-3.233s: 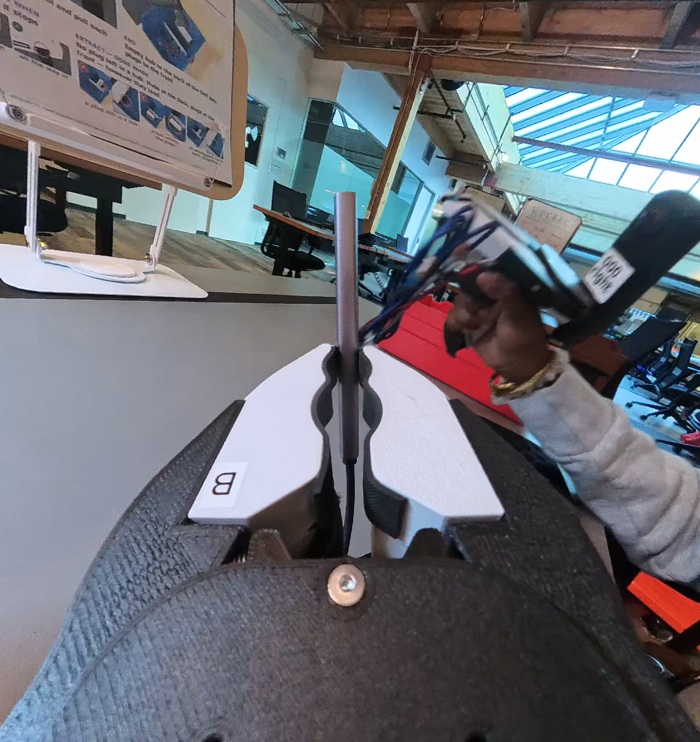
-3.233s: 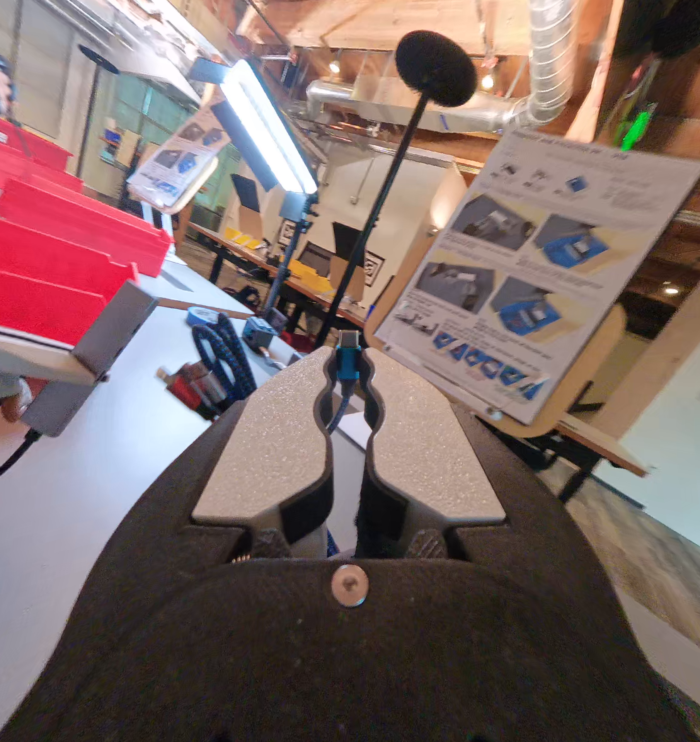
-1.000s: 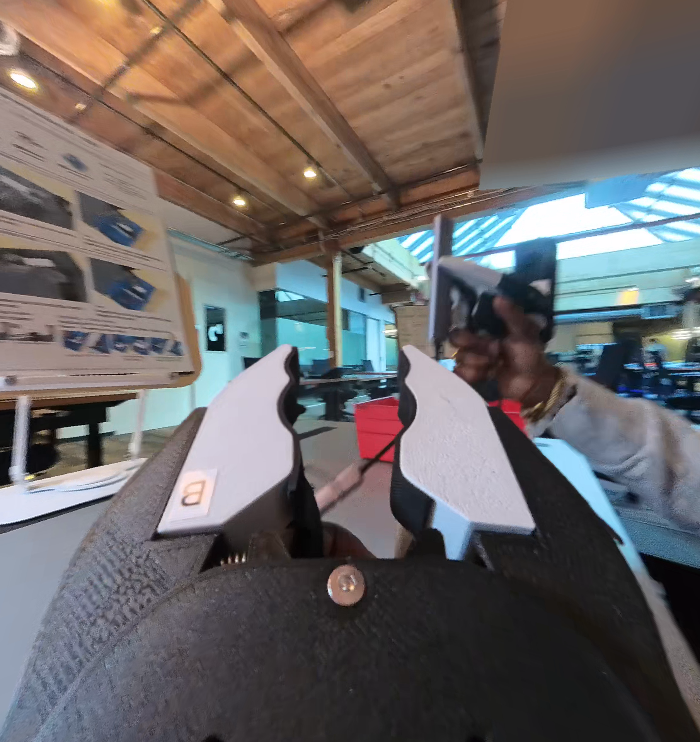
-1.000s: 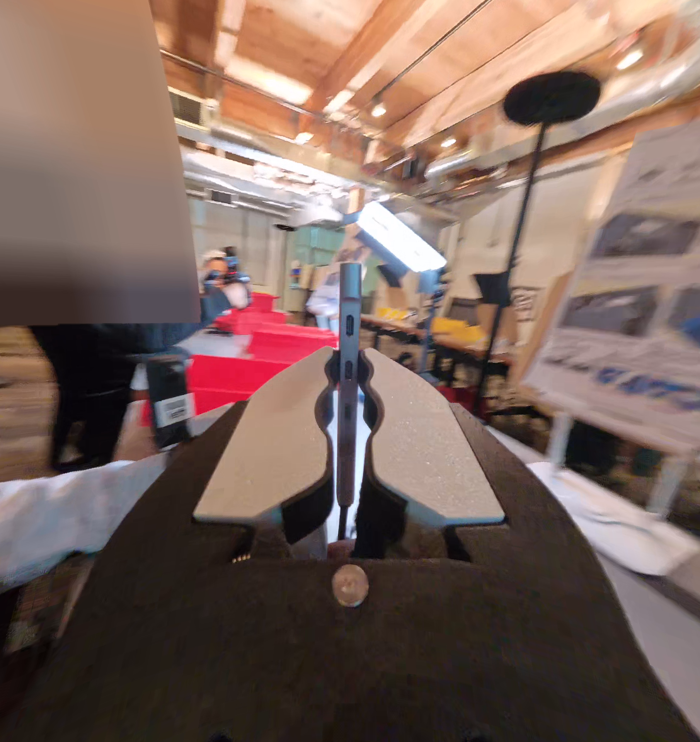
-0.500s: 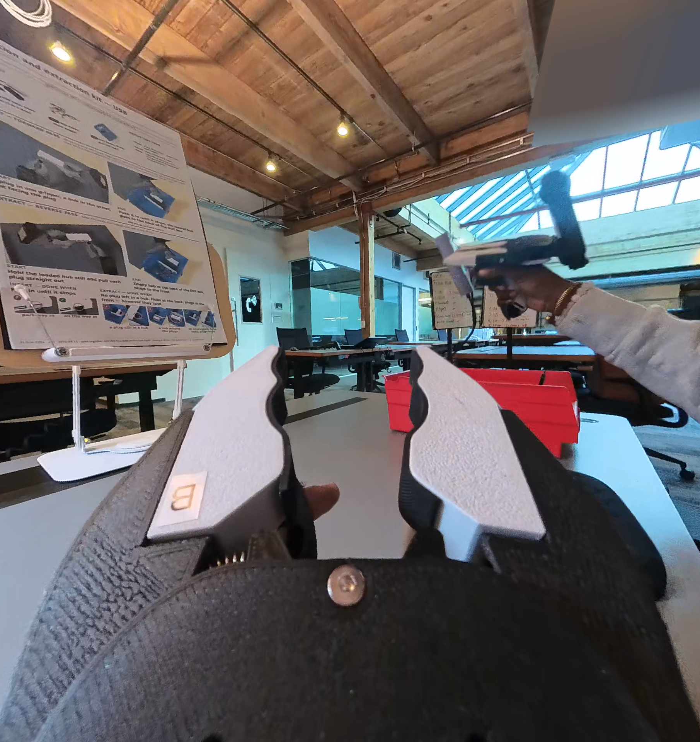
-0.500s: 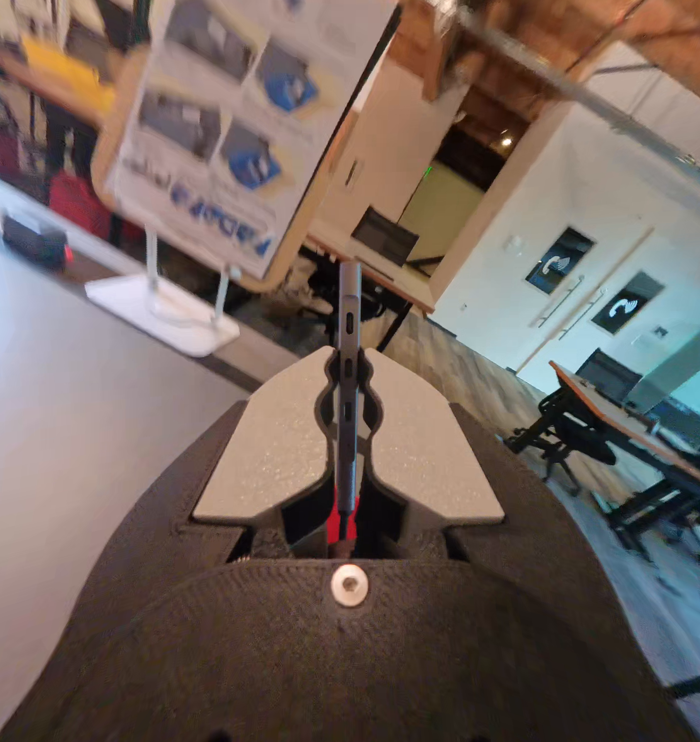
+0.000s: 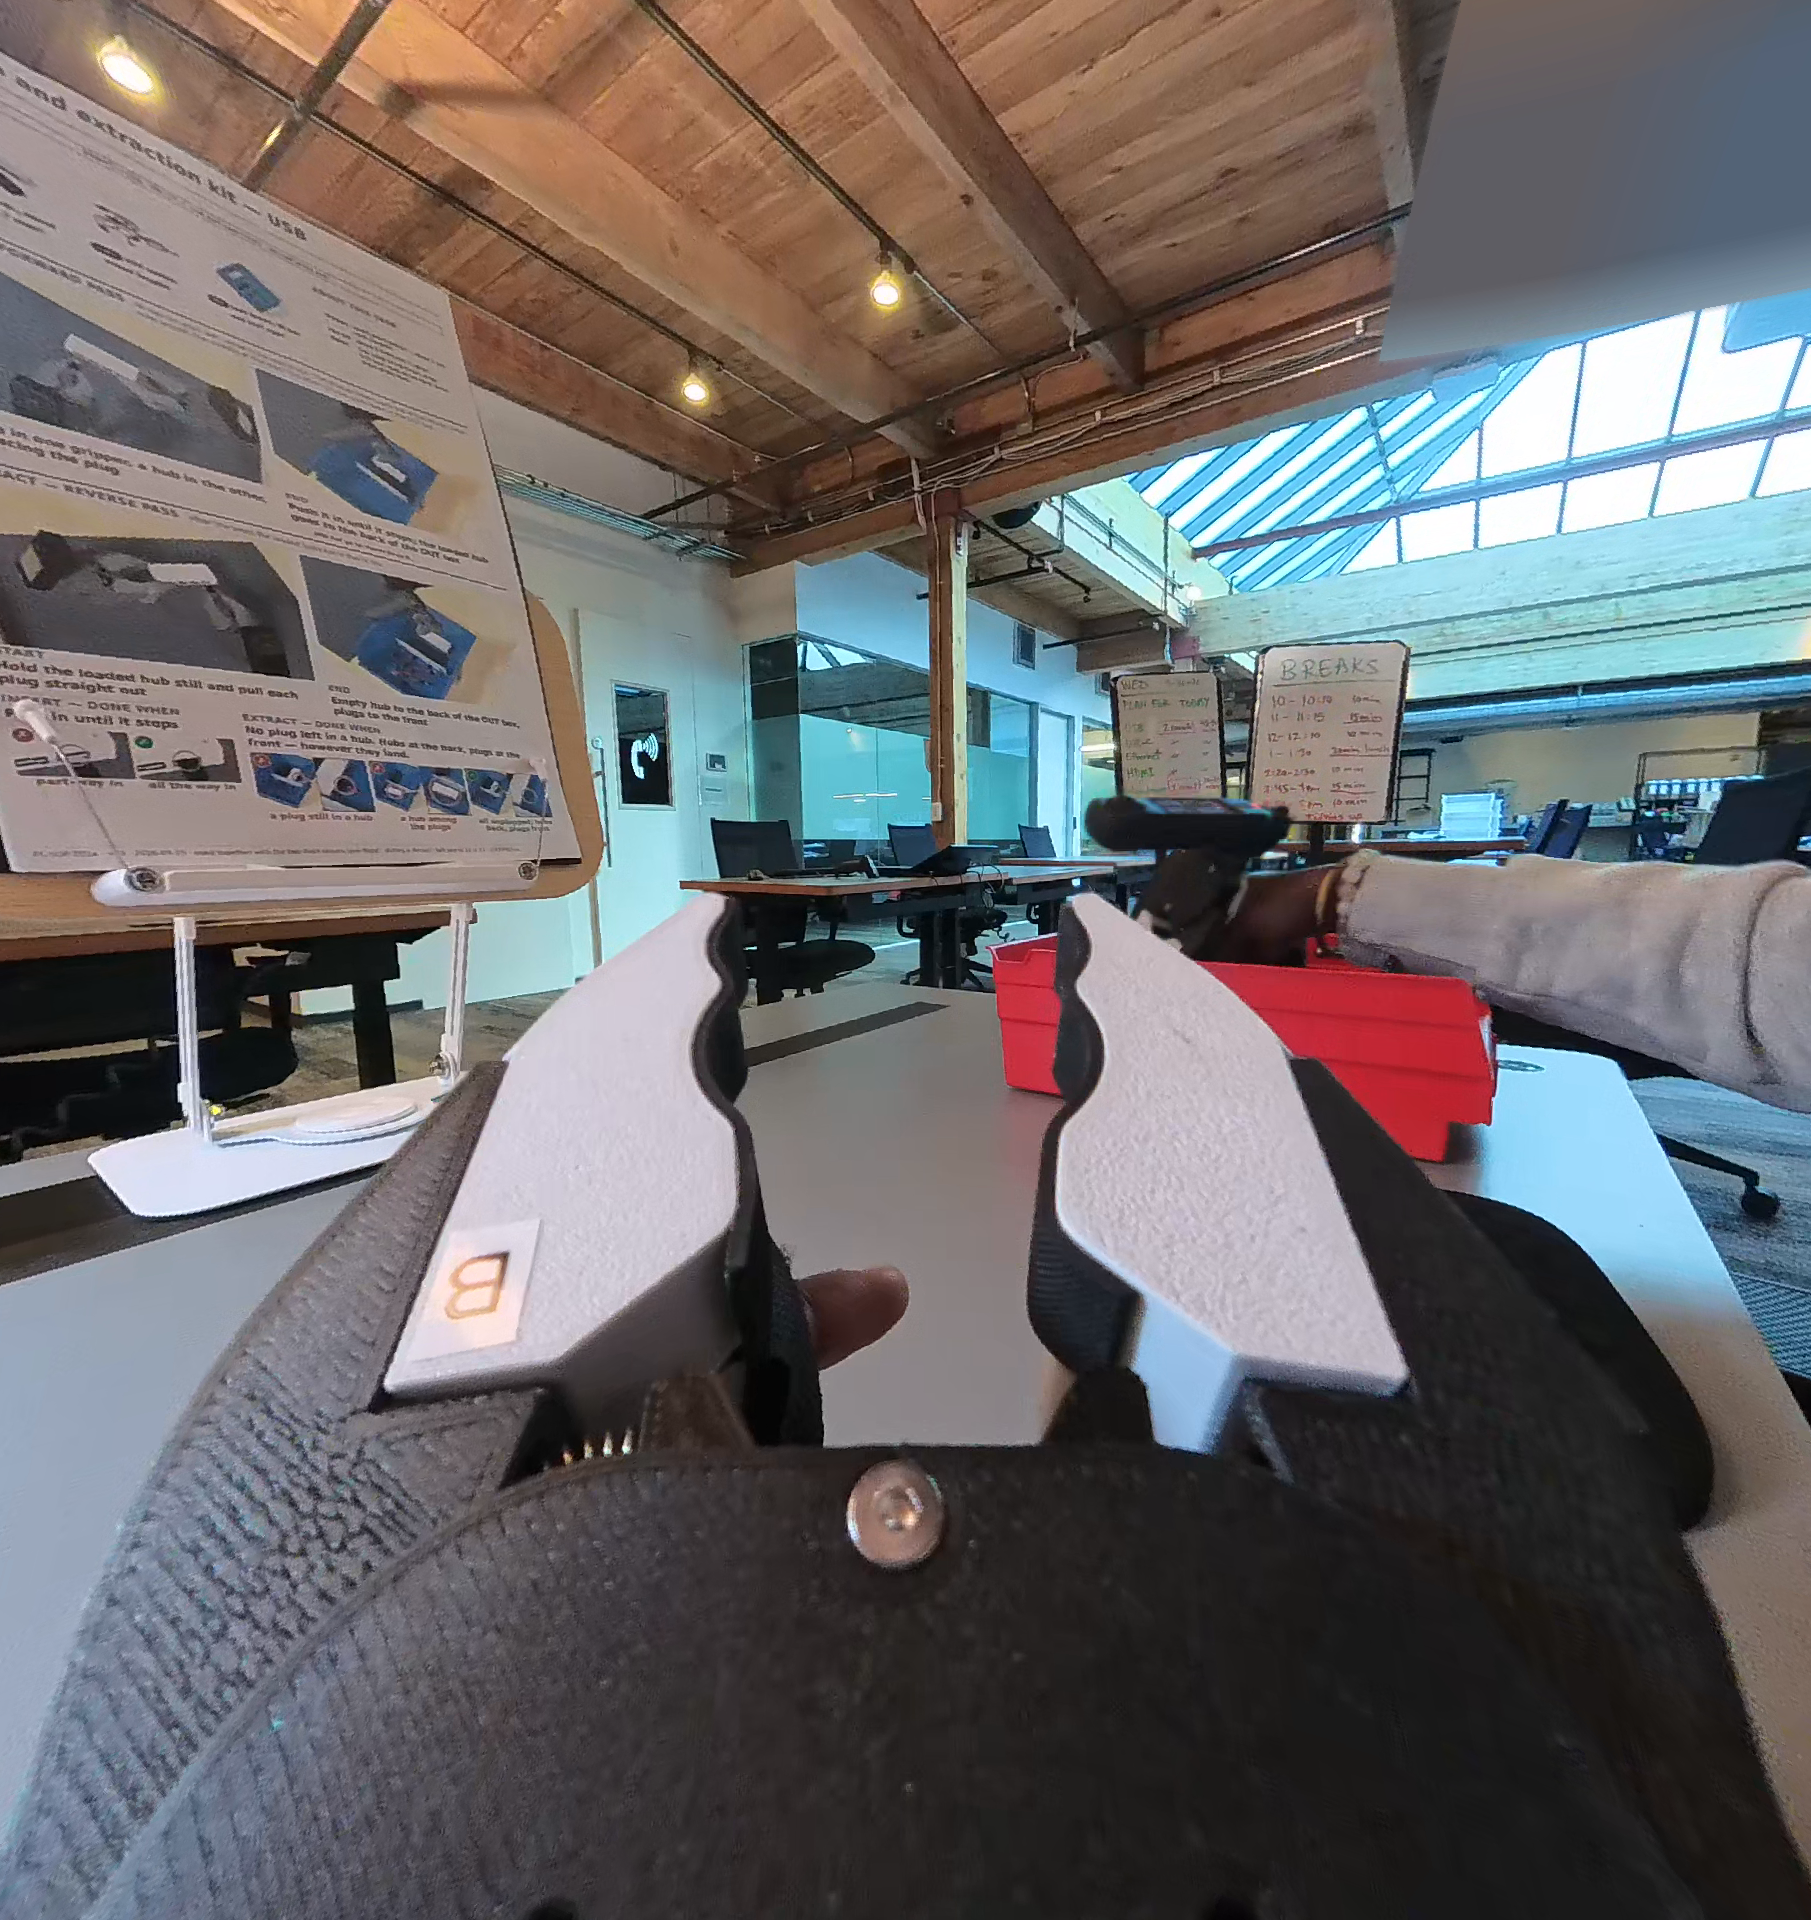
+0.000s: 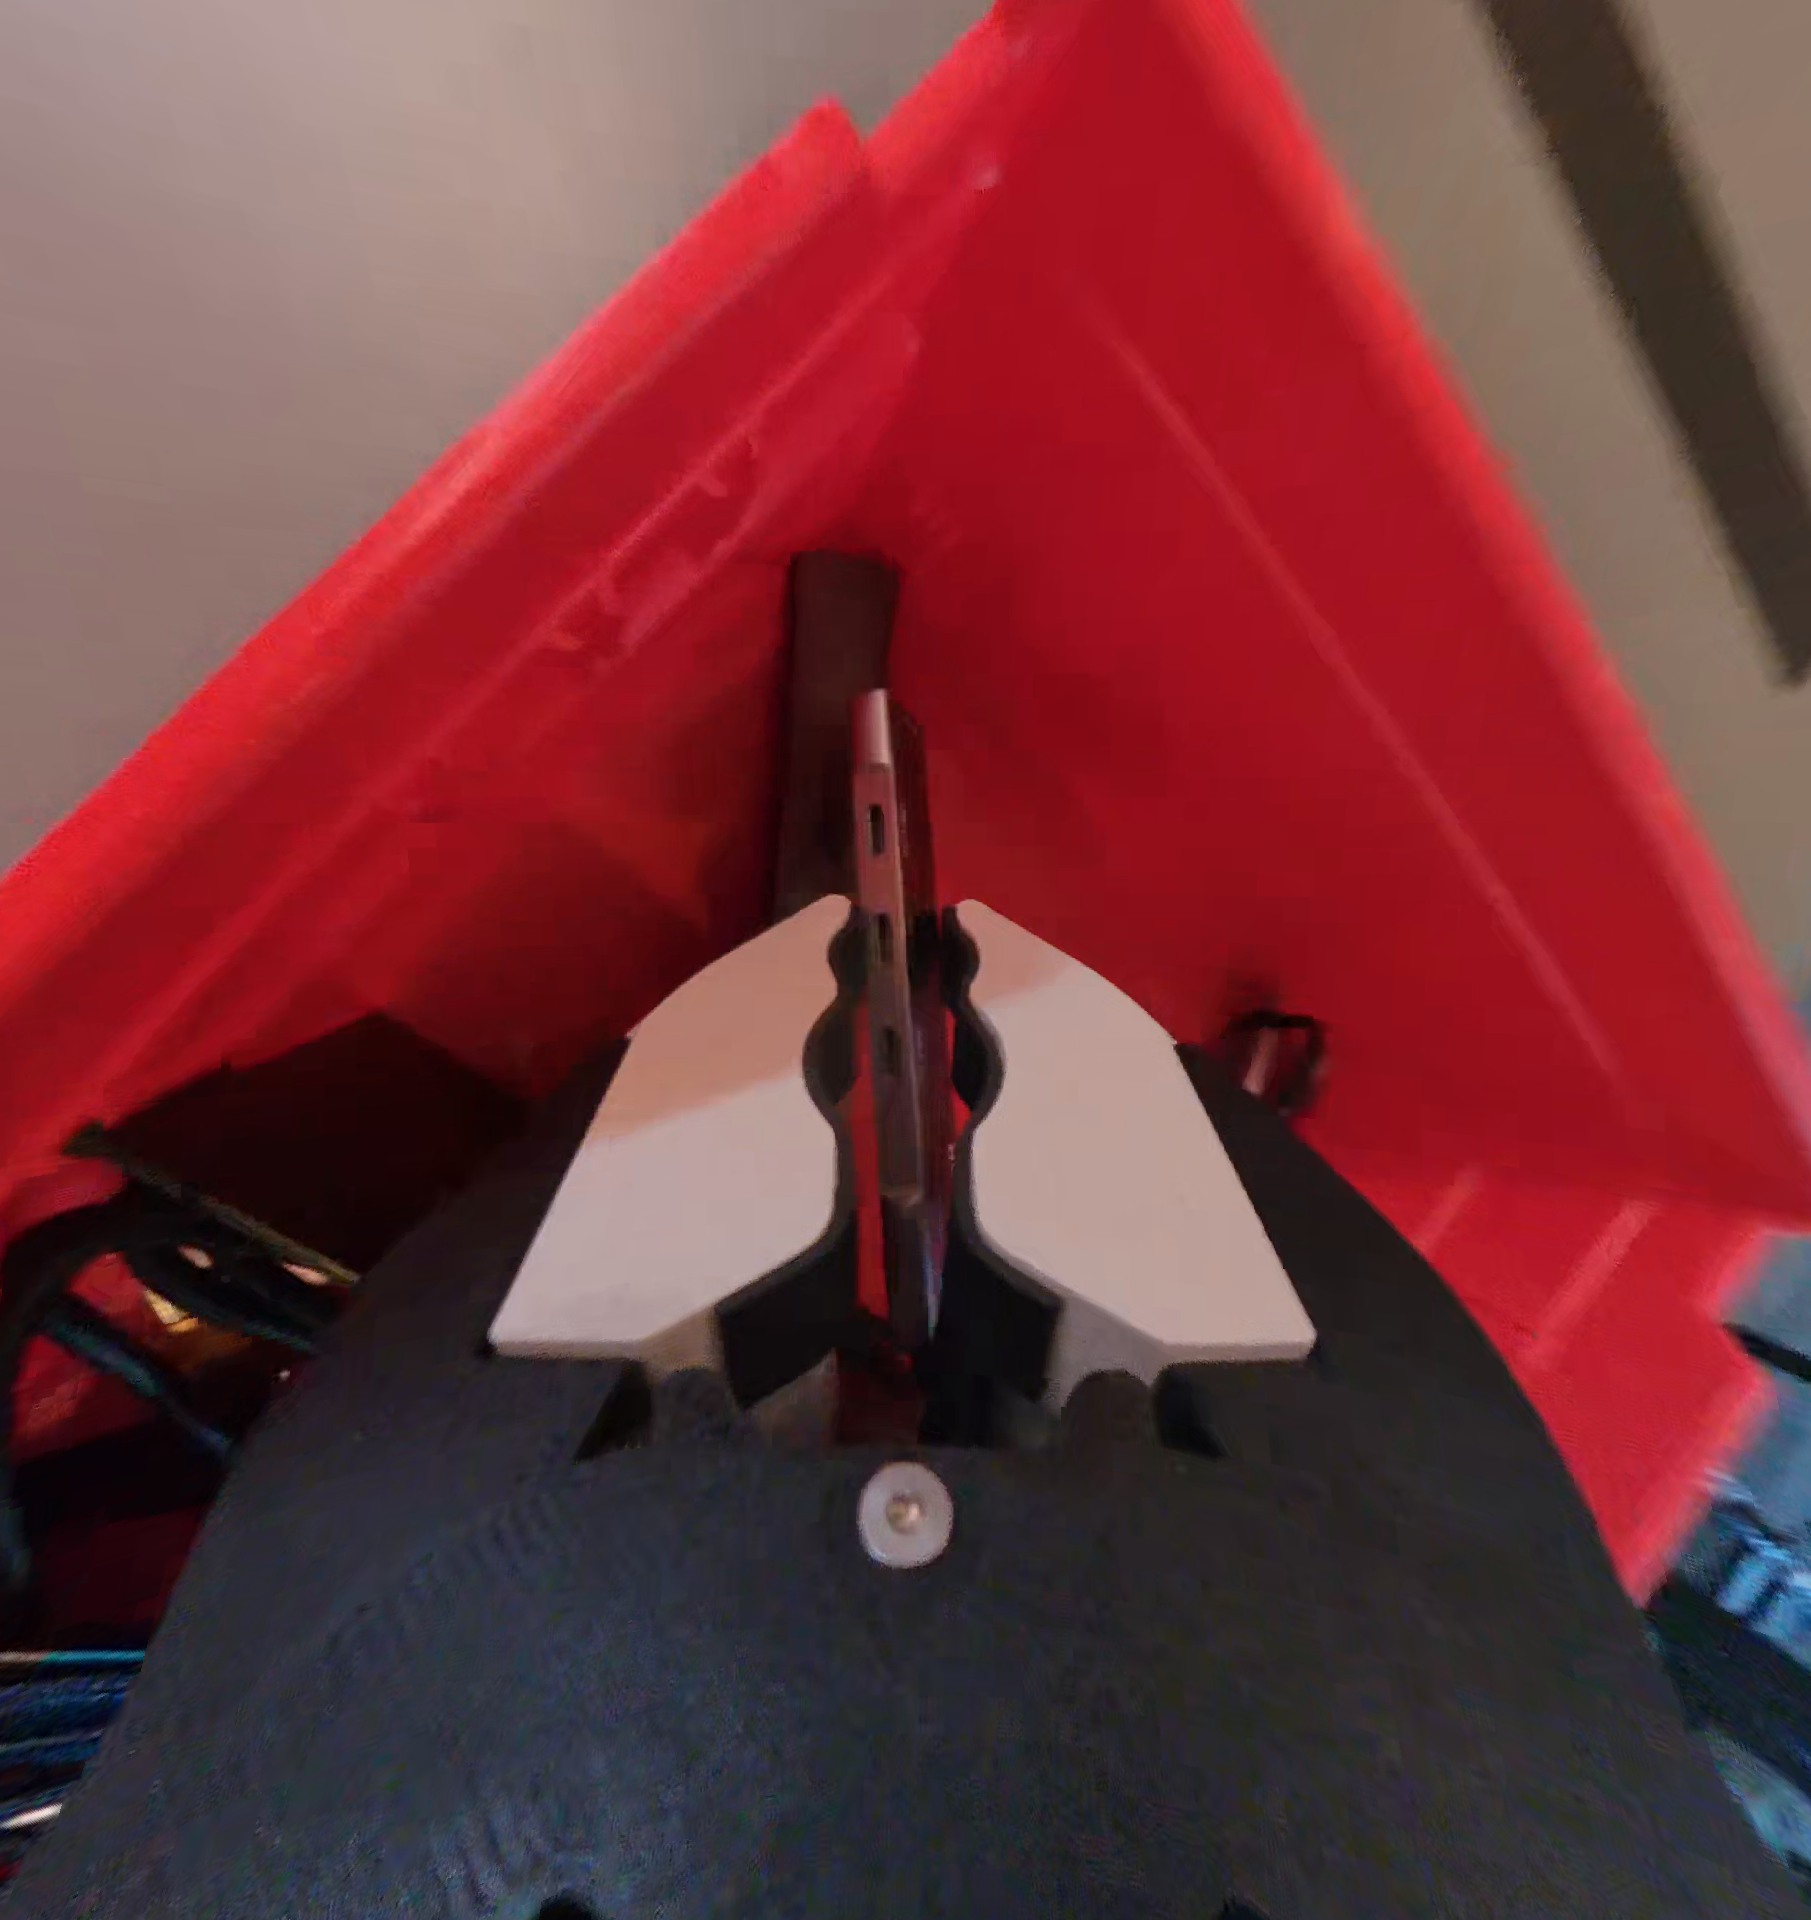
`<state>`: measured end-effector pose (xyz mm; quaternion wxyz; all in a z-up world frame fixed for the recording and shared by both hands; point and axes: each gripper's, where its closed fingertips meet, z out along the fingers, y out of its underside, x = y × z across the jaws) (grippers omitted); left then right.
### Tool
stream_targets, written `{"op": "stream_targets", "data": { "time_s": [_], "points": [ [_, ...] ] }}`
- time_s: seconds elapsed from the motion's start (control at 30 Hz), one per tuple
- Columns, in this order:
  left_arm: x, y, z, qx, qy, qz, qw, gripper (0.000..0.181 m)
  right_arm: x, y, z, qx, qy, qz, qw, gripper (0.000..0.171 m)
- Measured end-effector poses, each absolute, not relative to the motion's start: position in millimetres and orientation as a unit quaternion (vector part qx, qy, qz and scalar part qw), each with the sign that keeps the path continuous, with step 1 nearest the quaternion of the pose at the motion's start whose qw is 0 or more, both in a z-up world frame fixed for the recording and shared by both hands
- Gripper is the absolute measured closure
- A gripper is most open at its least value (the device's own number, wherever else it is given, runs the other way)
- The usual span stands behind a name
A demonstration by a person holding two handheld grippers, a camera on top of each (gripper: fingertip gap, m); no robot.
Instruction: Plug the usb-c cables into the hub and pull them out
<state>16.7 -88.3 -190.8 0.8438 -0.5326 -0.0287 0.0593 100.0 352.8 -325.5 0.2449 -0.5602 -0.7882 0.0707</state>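
My right gripper (image 8: 901, 920) is shut on the thin grey hub (image 8: 880, 800), held edge-on with its ports facing me and slightly tilted between the fingers. It is down inside the red bin (image 8: 1244, 623), near a corner. Black cables (image 8: 184, 1257) lie in the bin at the lower left. In the left wrist view this gripper (image 7: 1181, 831) shows in a hand over the red bin (image 7: 1296, 1029). My left gripper (image 7: 896, 935) is open and empty above the grey table (image 7: 880, 1143).
An instruction board (image 7: 226, 582) on a white stand (image 7: 257, 1132) is at the table's left. A grey sleeve (image 7: 1607, 966) reaches across the right side. A dark object (image 8: 839, 644) stands in the bin corner behind the hub. A small connector (image 8: 1275, 1049) lies right of my fingers. Spacing between my two grippers at the tips: around 45 cm.
My right gripper has swung down from the air into the red bin with the hub, which now sits tilted. My left gripper has opened a little wider and stays in place.
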Motion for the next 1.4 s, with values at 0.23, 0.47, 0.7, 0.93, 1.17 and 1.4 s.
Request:
{"op": "stream_targets", "data": {
  "time_s": [0.23,0.47,0.7,0.93,1.17,1.4],
  "points": [
    [18.1,-88.1,-191.1,-0.534,-0.025,0.058,0.843,0.123,89.6,346.8,-288.9,-0.625,-0.726,0.153,0.243,0.12],
    [17.5,-88.1,-191.1,-0.533,-0.027,0.057,0.844,0.123,142.9,305.6,-205.6,-0.645,-0.643,0.23,0.343,0.115],
    [18.4,-86.8,-192.2,-0.536,-0.025,0.061,0.842,0.124,236.9,201.2,-259.9,-0.638,-0.693,0.209,0.263,0.121],
    [18.5,-85.0,-195.0,-0.542,-0.028,0.056,0.838,0.126,203.3,216.2,-296.4,-0.618,-0.704,0.079,0.342,0.157],
    [17.2,-84.9,-195.2,-0.542,-0.033,0.049,0.839,0.128,137.1,214.0,-295.4,-0.594,-0.701,0.044,0.391,0.155],
    [17.1,-85.9,-194.1,-0.538,-0.033,0.048,0.841,0.129,67.0,168.6,-295.6,-0.582,-0.699,0.047,0.413,0.156]
  ]
}}
